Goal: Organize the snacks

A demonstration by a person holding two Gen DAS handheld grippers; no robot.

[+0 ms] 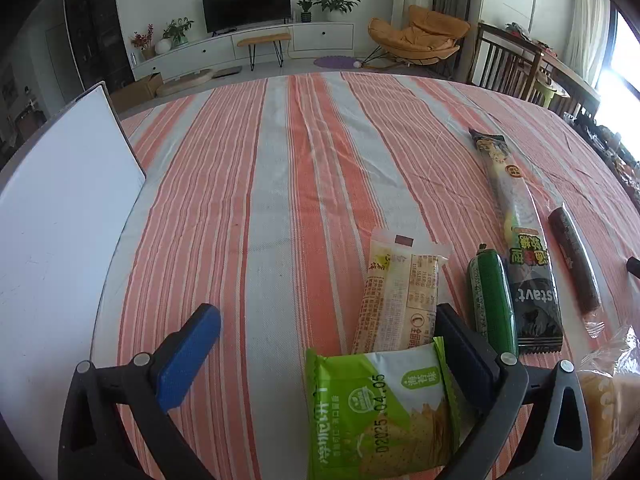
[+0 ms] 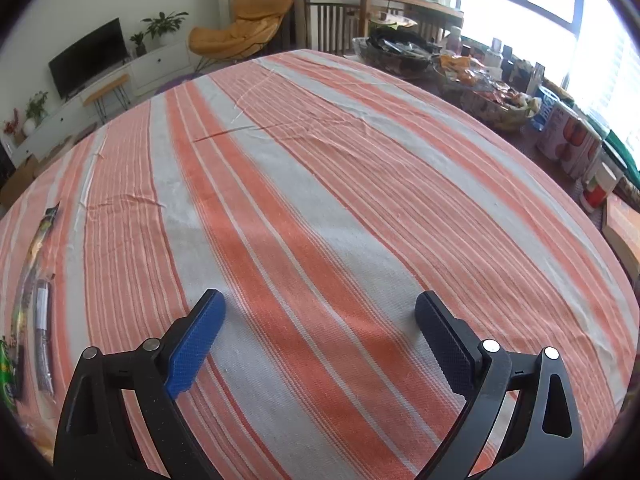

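My left gripper (image 1: pixel 328 344) is spread wide, empty, green cracker packet (image 1: pixel 380 412) at 5 o'clock; I'd center it first. Right gripper (image 2: pixel 320 336) gapes, holding nothing.

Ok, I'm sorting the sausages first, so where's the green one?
In the left wrist view, lower right: the green sausage lies between the beige packet and the long black packet.

Both wrist views look low and forward across the striped cloth (image 1: pixel 280 184). The left looks toward the TV (image 1: pixel 246 4) at 12 o'clock; the right sees it (image 2: pixel 90 56) at 10.
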